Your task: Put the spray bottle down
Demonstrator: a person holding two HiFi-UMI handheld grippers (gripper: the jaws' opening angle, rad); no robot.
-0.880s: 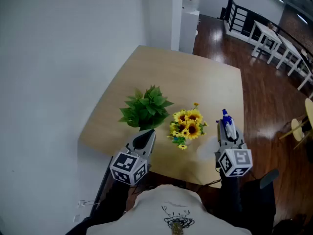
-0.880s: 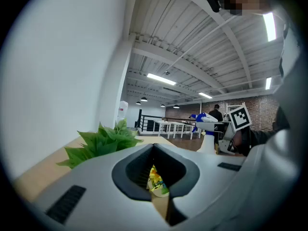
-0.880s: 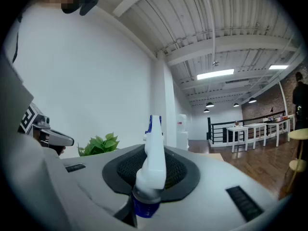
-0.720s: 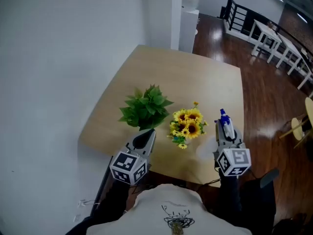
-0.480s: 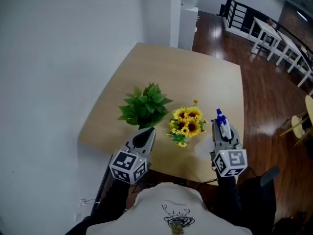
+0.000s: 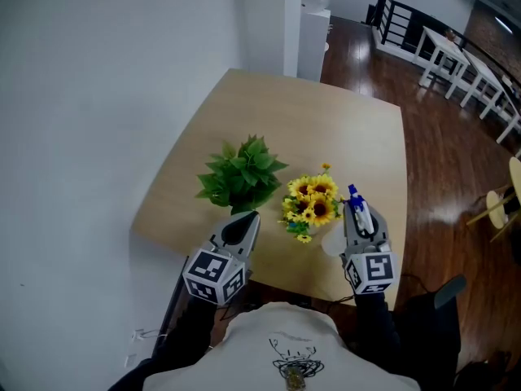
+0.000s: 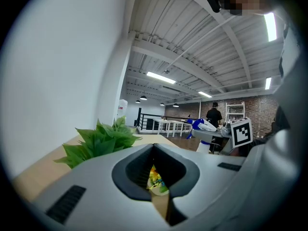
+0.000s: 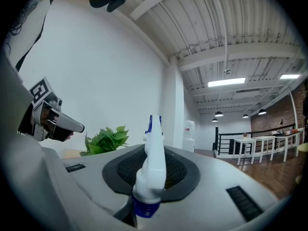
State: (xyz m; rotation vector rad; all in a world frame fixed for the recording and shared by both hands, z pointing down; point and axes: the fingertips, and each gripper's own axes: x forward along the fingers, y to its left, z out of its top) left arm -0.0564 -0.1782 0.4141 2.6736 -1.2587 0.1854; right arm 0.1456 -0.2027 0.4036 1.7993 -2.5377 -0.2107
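My right gripper point(image 6: 358, 220) is shut on the neck of the spray bottle point(image 6: 356, 210), a white head with a blue nozzle. It is held level above the table's near right part, close beside the sunflowers point(image 6: 312, 202). In the right gripper view the bottle's white head point(image 8: 155, 160) stands up between the jaws, its blue collar below them. My left gripper point(image 6: 242, 225) is shut and holds nothing, just in front of the green plant point(image 6: 242, 173). From the left gripper point(image 7: 154, 147) view the bottle point(image 7: 206, 127) shows at the right.
The wooden table point(image 6: 326, 120) has a white wall along its left. Brown floor lies to the right, with a water dispenser point(image 6: 313, 27), a black railing point(image 6: 399, 27) and white tables point(image 6: 460, 68) behind. A person point(image 7: 213, 115) stands far off.
My right gripper has carried the spray bottle left, closer to the sunflowers. The left gripper has stayed where it was.
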